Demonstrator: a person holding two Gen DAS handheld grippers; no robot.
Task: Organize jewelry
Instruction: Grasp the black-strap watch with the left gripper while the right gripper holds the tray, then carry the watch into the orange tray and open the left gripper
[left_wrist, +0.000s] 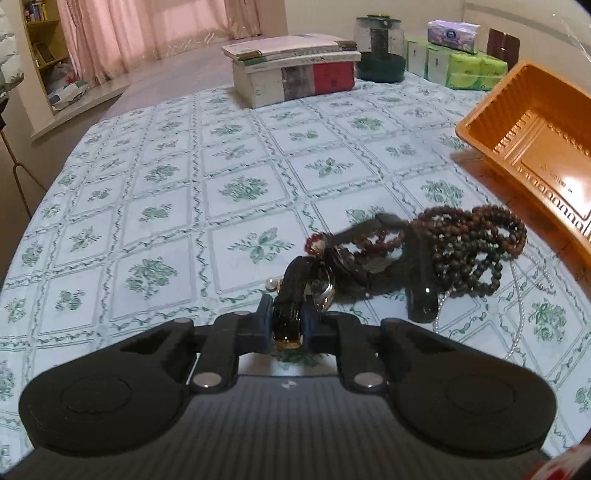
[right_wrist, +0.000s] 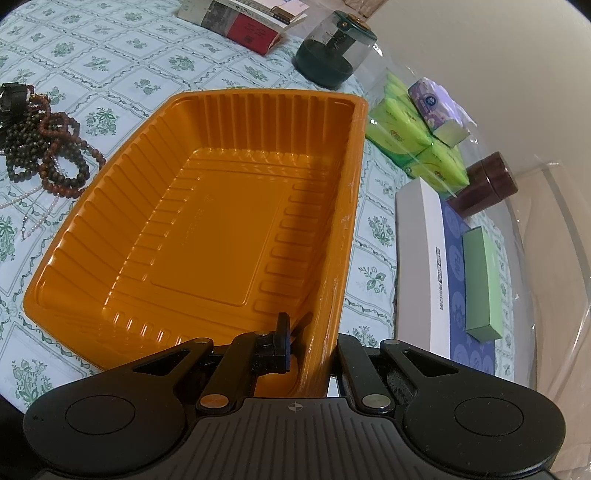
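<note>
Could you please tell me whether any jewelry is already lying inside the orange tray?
No, the orange tray holds nothing in the right wrist view, and the beads lie on the tablecloth beside it.

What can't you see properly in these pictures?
- Watch, left wrist view: the left gripper's fingers cover the strap end; the face is blurred.
- Orange tray, left wrist view: its right part is cut off by the picture edge.
- Right gripper, right wrist view: the tray wall hides its outer finger.
- Pearl necklace, both views: beads too small to count.
</note>
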